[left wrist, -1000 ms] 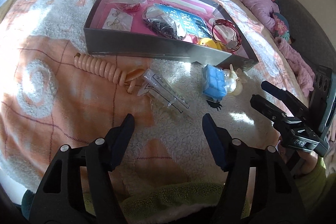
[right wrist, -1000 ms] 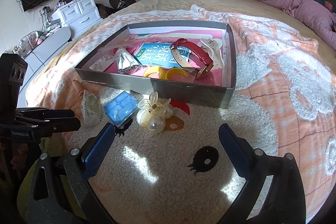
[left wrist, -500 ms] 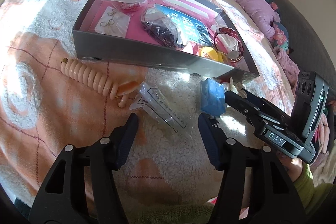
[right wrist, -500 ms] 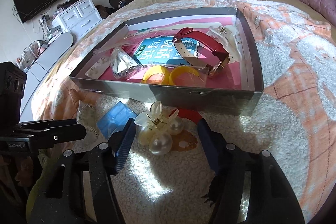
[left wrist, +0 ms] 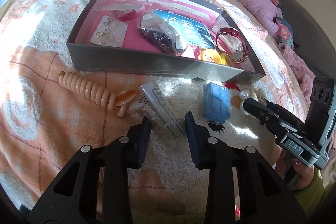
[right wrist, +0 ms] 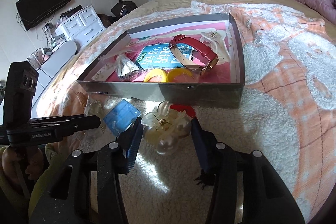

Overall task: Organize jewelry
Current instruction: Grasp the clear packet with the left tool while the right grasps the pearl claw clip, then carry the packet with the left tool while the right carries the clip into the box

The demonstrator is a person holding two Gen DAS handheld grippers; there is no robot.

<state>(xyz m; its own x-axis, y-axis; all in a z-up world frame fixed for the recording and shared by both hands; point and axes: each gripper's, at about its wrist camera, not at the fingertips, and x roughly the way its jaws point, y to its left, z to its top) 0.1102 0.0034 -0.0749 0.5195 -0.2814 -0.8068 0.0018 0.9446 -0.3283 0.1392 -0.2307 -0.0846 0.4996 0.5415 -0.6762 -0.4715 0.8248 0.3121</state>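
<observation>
Left claw (left wrist: 167,123) released, fingers straddling clear packet (left wrist: 159,107) on bed blanket (left wrist: 42,140); packet long axis runs diagonally away toward coil bracelet (left wrist: 88,88). Right claw (right wrist: 166,131) released, pearl hair clip (right wrist: 166,127) between fingers, not yet pinched. Gray box (right wrist: 159,91) wall just ahead of both; blue case (right wrist: 121,117) between claws. Open blanket near side.

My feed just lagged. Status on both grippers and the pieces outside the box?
Left gripper open, straddling clear packet. Right gripper open around pearl hair clip. Blue case beside it. Box wall just ahead.
</observation>
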